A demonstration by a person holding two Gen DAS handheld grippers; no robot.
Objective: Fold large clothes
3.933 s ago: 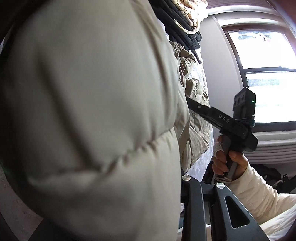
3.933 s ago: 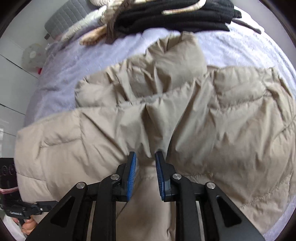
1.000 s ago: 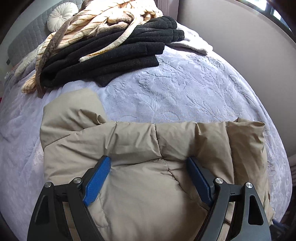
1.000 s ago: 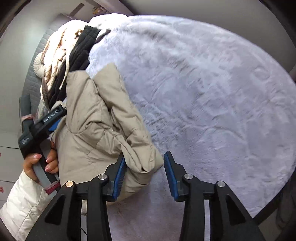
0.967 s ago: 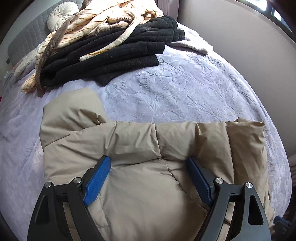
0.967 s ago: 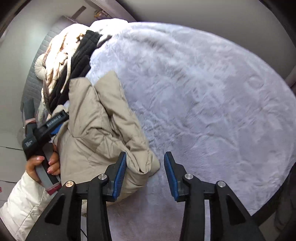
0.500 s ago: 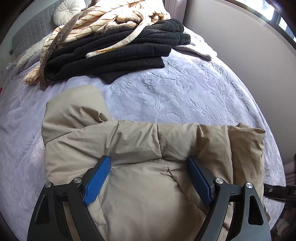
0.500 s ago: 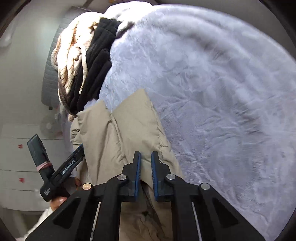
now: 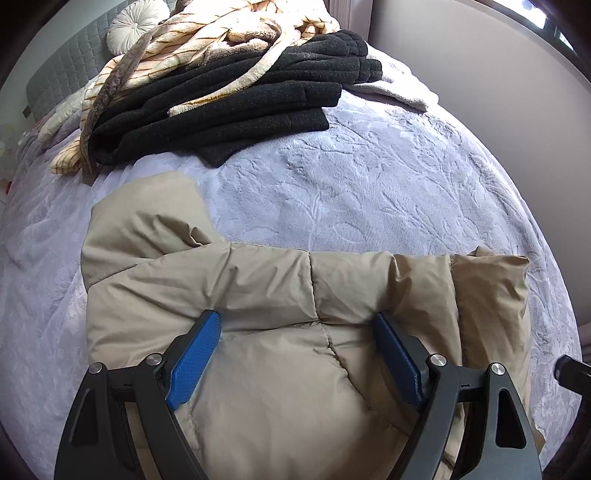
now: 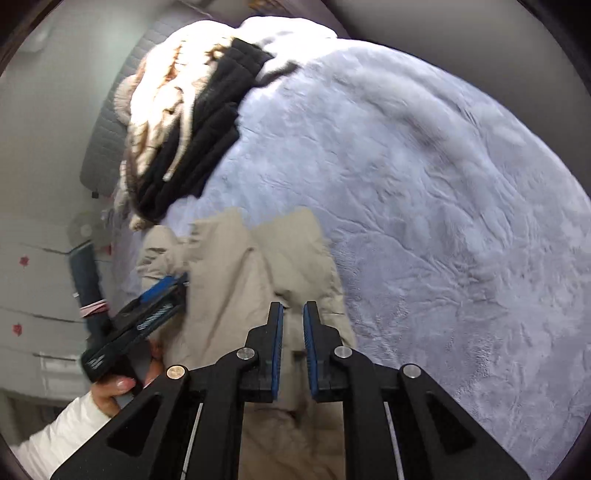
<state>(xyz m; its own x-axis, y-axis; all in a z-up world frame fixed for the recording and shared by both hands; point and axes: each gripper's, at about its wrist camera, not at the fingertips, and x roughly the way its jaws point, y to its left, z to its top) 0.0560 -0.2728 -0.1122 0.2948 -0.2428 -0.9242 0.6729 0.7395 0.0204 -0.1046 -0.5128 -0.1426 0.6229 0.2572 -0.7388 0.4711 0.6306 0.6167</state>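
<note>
A beige puffer jacket [image 9: 258, 280] lies partly folded on the lavender bedspread [image 9: 369, 177]. My left gripper [image 9: 293, 319] stands open and wide, its blue fingertips [image 9: 207, 328] sunk into the jacket's top layer, with a puffed panel bulging between them. In the right wrist view the jacket [image 10: 236, 280] runs up from the bottom edge. My right gripper [image 10: 293, 308] has its jaws close together around a fold of the jacket's right edge; they are opening slightly, with fabric still filling the gap. A hand [image 10: 110, 387] at lower left holds the left tool.
A stack of black folded clothes [image 9: 240, 99] lies at the far end of the bed, under a cream striped blanket [image 9: 221, 33]. A round pillow [image 9: 133, 26] leans on the grey headboard [image 9: 62, 70]. A pale wall [image 9: 480, 74] borders the bed's right side.
My right gripper's jaws went from apart beside the jacket's edge to nearly together around it, and the gripper swung over the jacket. The left gripper stayed as it was.
</note>
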